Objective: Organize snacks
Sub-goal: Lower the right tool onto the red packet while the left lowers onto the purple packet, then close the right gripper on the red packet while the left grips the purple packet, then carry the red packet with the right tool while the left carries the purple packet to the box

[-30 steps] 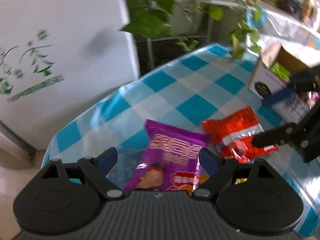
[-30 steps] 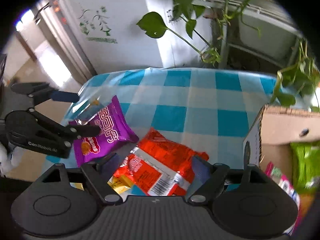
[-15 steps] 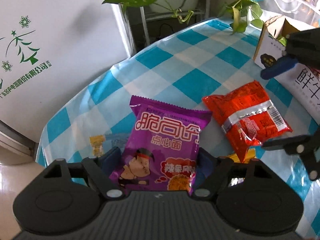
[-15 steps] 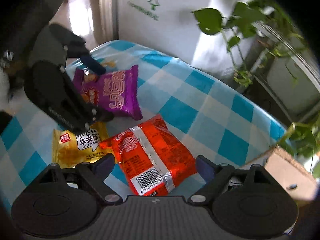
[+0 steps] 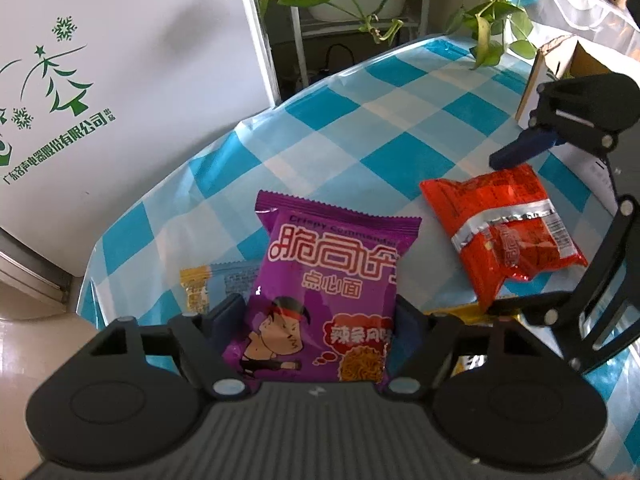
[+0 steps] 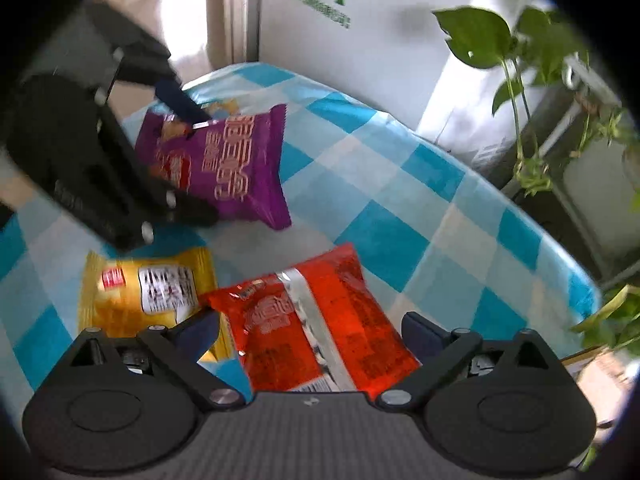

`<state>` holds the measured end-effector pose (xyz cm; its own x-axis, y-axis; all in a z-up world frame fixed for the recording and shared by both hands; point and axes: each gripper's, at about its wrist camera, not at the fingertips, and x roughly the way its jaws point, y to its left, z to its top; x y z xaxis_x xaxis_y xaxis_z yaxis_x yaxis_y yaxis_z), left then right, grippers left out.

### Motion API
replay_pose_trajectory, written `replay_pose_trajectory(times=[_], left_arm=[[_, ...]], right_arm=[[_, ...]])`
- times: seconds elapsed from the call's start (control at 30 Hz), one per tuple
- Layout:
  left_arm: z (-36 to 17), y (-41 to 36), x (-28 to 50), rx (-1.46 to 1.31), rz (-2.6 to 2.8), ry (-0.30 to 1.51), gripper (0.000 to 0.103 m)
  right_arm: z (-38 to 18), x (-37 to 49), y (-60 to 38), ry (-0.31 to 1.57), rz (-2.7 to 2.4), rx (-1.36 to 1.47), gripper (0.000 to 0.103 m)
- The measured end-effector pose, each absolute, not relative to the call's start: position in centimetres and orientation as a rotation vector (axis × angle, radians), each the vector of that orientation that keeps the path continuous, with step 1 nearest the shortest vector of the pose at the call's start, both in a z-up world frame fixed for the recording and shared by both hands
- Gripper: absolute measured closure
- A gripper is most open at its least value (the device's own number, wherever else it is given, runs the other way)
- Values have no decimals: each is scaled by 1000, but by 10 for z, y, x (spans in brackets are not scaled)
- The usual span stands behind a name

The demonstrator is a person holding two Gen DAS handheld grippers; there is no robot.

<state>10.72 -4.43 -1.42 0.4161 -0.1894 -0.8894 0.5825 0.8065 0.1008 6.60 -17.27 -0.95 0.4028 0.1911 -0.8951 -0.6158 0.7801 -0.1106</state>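
The right hand-held gripper (image 6: 310, 330) straddles the red snack packet (image 6: 316, 320) on the blue-checked tabletop (image 6: 384, 208), its jaws opening with clear gaps to the packet's edges. A yellow packet (image 6: 144, 292) lies just beside it. Farther off, the left hand-held gripper (image 6: 192, 160) has its fingers on either side of the purple packet (image 6: 228, 164). Leafy plants (image 6: 500, 36) hang beyond the table's edge

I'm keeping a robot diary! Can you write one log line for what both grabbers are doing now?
left gripper: fingers closed on purple snack packet | right gripper: fingers opening, astride red snack packet, not gripping | both packets on checkered table
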Motion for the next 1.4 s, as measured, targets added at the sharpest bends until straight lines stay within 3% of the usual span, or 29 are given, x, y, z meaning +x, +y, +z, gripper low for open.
replay_pose_trajectory(times=[0.1, 0.2, 0.27, 0.33, 0.5, 1.4], left_arm=[[-17, -49, 105, 447, -503, 1029, 16], [-17, -50, 106, 444, -496, 1032, 16], [-17, -51, 105, 440, -490, 1029, 19], [-14, -53, 105, 425, -494, 1028, 31], [-12, -58, 101, 426, -483, 1019, 36], [35, -44, 70, 215, -339, 916, 36]], right_arm=[[-11, 70, -175, 1071, 515, -410, 3], [-11, 72, -178, 1092, 494, -360, 11], [-9, 72, -179, 1095, 467, -346, 19], [-7, 72, -179, 1097, 446, -335, 23], [-5, 66, -173, 1099, 403, -315, 25], [60, 8, -198, 999, 106, -40, 25]])
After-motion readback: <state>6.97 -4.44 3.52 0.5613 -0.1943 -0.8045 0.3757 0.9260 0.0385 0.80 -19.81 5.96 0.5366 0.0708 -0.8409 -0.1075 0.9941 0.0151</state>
